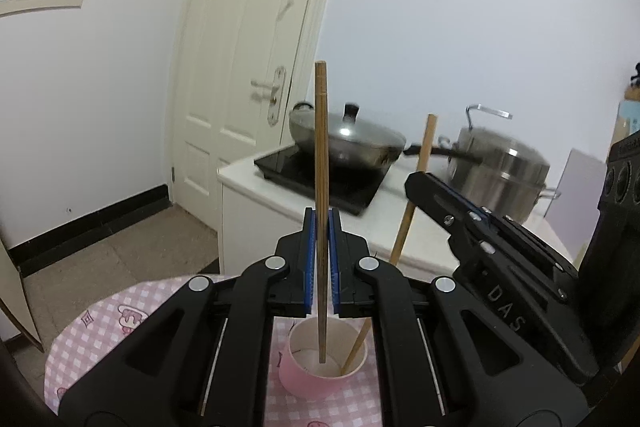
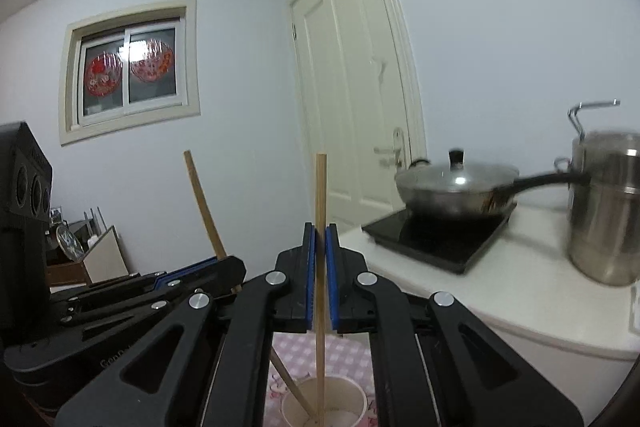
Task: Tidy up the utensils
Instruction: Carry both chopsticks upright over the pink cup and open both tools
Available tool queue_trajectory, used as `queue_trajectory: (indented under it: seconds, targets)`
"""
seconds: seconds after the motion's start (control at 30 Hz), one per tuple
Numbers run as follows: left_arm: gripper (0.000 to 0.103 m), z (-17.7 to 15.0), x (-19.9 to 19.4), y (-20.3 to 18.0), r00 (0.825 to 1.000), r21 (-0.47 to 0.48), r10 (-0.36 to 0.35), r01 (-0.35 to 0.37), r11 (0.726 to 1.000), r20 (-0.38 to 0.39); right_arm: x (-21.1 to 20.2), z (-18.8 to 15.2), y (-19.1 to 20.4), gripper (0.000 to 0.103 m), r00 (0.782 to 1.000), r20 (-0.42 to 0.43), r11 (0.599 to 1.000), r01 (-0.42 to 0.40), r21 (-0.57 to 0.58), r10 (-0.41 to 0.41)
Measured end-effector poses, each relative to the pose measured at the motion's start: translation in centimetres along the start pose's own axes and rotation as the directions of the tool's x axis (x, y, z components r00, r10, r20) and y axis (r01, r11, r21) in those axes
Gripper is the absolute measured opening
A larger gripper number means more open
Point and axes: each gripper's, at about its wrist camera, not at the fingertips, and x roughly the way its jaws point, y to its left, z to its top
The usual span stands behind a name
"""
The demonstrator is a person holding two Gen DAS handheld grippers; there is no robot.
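Chopsticks clamped in both grippers' jaws, tips inside cup; only right wrist view shows window.

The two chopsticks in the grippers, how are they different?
The darker chopstick is clamped in the left gripper; the paler chopstick is clamped in the right gripper.
In the left wrist view, the darker chopstick stands straight up, while the paler chopstick leans.
Both are wooden, and both have their lower tips down inside the pink cup on the checked cloth.
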Motion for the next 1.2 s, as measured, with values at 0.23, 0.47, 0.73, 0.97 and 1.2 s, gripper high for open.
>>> queue_trajectory:
  seconds: [0.23, 0.47, 0.73, 0.97, 1.2]
  targets:
    - [0.007, -2.8, 2.6, 1.0, 0.994, 0.026, 0.016, -0.013, 1.000, -0.105, 1.0, -3.2, -1.2, 0.004, 0.996, -0.093, 0.999, 0.008, 0.032, -0.005]
    - [0.007, -4.9, 3.9, 1.6, 0.984, 0.033, 0.020, -0.014, 0.999, -0.176, 1.1, -5.4, -2.0, 0.004, 0.987, -0.162, 0.998, 0.025, 0.060, -0.015]
    - [0.007, -5.4, 4.1, 1.6, 0.974, 0.023, 0.014, -0.009, 1.000, -0.228, 0.2, -5.4, -2.0, 0.007, 0.984, -0.180, 0.997, 0.027, 0.077, -0.013]
    - [0.065, -5.3, 2.6, 1.4, 0.978, 0.023, 0.018, -0.014, 1.000, -0.210, -0.7, -5.4, -2.0, 0.028, 0.979, -0.206, 0.995, 0.032, 0.091, -0.012]
    - [0.065, -5.3, -0.1, 1.8, 0.977, 0.043, 0.051, -0.043, 0.998, -0.208, -3.0, -5.2, -1.4, 0.036, 0.978, -0.209, 0.994, 0.037, 0.099, -0.015]
